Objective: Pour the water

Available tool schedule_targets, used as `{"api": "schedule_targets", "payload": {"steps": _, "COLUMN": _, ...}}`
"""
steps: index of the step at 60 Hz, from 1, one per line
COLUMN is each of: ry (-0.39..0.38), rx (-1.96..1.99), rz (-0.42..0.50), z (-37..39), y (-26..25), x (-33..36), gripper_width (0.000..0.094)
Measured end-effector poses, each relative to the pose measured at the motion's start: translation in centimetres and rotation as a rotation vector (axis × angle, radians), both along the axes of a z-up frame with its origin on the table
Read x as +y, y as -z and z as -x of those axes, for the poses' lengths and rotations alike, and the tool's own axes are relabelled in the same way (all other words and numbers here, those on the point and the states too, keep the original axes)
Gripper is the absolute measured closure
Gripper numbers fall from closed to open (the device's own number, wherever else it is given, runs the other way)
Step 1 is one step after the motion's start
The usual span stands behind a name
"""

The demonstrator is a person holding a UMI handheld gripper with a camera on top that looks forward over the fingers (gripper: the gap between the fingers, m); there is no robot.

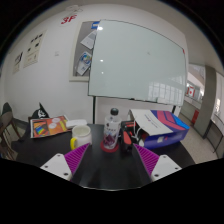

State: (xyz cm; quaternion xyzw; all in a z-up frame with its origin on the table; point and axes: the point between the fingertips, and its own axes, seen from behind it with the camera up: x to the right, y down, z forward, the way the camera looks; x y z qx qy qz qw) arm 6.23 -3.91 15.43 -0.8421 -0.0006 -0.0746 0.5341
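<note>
Bottle (113, 131), clear with a dark cap, stands upright on the dark table (40, 158) just ahead of your fingers, a yellowish cup (81, 135) close beside it and a colourful box (160, 127) toward the table's far edge. Your gripper (112, 166) is level and spread wide, touching nothing, its pink pads (153, 163) flanking bare table.

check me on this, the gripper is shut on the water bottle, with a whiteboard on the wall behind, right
Not quite. In the gripper view the gripper is open, its fingers apart; the water bottle stands on the dark table, ahead of the fingers and ungrasped. The whiteboard is indeed on the wall behind.
</note>
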Motion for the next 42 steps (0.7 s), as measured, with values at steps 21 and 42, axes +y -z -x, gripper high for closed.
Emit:
{"api": "schedule_targets", "payload": {"steps": 21, "ry": -0.001, "rx": 0.026, "rz": 0.014, "z": 4.9, "y": -3.6, "x": -17.4, "gripper_width": 0.0093}}
{"api": "schedule_targets", "payload": {"steps": 42, "ry": 0.013, "rx": -0.024, "rz": -0.009, "z": 4.8, "y": -5.5, "x": -22.4, "gripper_width": 0.0092}}
